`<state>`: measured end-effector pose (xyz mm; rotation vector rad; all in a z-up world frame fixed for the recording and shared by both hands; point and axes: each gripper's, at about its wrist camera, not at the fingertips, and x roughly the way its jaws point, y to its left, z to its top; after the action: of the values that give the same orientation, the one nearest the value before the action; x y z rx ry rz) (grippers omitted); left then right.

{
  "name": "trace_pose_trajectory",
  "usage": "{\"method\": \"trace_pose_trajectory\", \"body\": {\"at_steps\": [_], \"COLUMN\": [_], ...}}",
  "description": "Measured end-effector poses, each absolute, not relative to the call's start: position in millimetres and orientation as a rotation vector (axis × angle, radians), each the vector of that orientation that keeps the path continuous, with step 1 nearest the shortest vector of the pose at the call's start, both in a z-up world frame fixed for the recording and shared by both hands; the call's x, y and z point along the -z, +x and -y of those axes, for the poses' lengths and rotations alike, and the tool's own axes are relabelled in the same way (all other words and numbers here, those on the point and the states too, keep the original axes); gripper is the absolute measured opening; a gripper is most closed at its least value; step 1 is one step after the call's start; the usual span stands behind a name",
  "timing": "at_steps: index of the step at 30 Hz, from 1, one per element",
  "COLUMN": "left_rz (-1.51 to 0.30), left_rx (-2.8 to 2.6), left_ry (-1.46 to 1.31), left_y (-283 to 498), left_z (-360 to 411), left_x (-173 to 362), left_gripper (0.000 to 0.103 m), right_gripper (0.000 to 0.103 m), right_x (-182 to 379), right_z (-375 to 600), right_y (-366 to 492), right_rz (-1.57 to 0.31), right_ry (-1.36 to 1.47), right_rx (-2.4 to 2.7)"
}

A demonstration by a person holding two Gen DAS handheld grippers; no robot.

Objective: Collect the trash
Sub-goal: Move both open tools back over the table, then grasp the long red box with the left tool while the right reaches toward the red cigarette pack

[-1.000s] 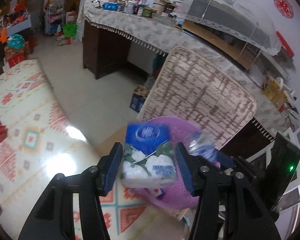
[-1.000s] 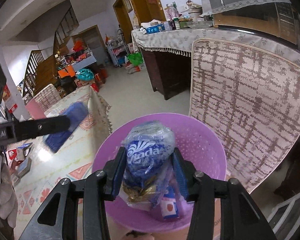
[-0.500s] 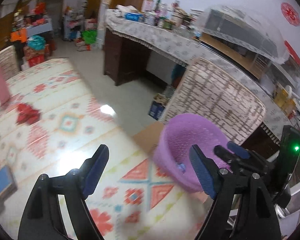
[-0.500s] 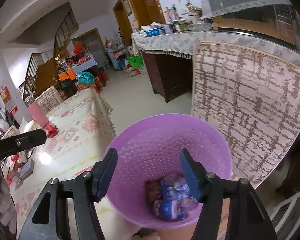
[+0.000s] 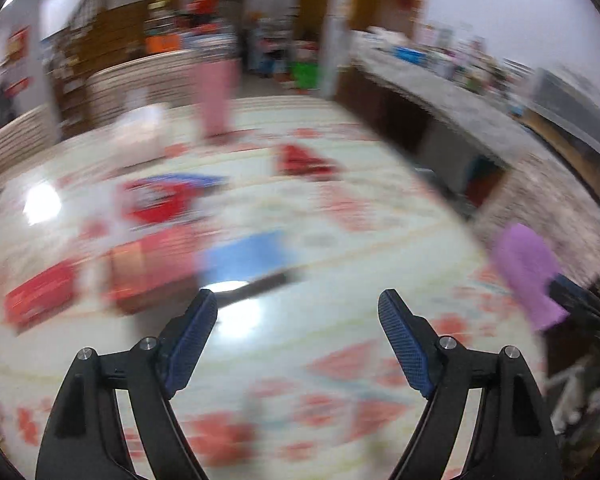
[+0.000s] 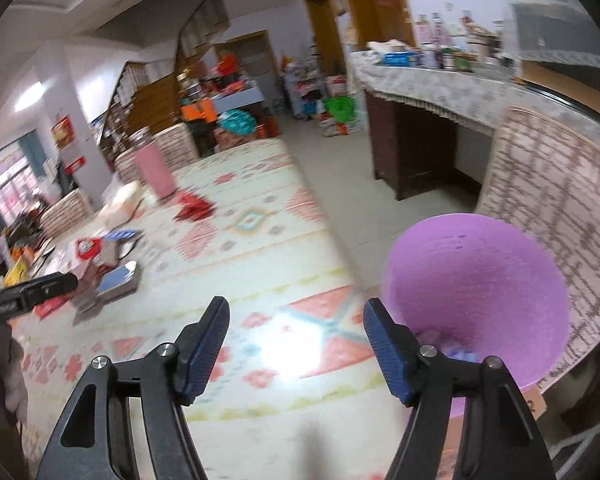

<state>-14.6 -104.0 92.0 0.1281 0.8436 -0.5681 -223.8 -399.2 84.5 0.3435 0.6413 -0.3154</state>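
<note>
My left gripper [image 5: 298, 314] stands wide with nothing between its blue pads [image 5: 192, 336]; below them is only the patterned tablecloth [image 5: 320, 340]. This view is badly smeared. Past the fingertips I can make out a blue flat item [image 5: 246, 254], a dark strip [image 5: 260, 284] just in front of it, and red boxes [image 5: 100, 276] to the left, all lying on the cloth. Farther back sit a red wrapper [image 5: 304, 160] and a pink bottle [image 5: 216, 96], upright. The purple bin [image 5: 528, 272] shows at the right edge, off the table.

My right gripper [image 6: 296, 316] has jaws that are opening, and they hold nothing; its pads [image 6: 388, 352] frame bare cloth with a bright glare spot. The bin [image 6: 476, 280] is just right of the right finger, beside the table edge, in front of a woven chair back [image 6: 556, 184]. Down at its bottom I can see a few wrappers [image 6: 452, 348], blurred, partly hidden by the finger.

To the left on the table, well apart from the right gripper, lies the remaining clutter [image 6: 100, 264]: red-and-white cartons and a blue book-like item. The tip of my left gripper [image 6: 32, 292] pokes in from the left edge near that pile. Beyond, the red wrapper [image 6: 194, 204] lies near the upright bottle [image 6: 154, 168]. A long counter [image 6: 440, 80] with a fringed cover runs along the far right.
</note>
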Motion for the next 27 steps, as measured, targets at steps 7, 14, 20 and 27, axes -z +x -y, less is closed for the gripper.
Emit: {"method": "trace_pose_trajectory", "body": {"at_steps": [7, 14, 20, 27], "left_rz": [-0.894, -0.985, -1.099, -1.134], "left_rx": [0.305, 0.269, 0.346, 0.484], "left_ry": [0.004, -0.159, -0.177, -0.171], "left_y": [75, 159, 182, 154], "left_z": [-44, -119, -119, -112], "left_x": [-72, -46, -16, -12], "left_gripper": [0.082, 0.082, 0.082, 0.082], "right_gripper": [0.075, 0.077, 0.077, 0.079], "right_x": [-84, -86, -90, -92], "right_z": [343, 306, 283, 255], "right_y": [-199, -184, -177, -163], "right_rz": [-0.676, -0.709, -0.726, -0.739], "right_ry": [0.296, 0.253, 0.224, 0.183], "right_rx": [0.251, 0.235, 0.223, 0.168]}}
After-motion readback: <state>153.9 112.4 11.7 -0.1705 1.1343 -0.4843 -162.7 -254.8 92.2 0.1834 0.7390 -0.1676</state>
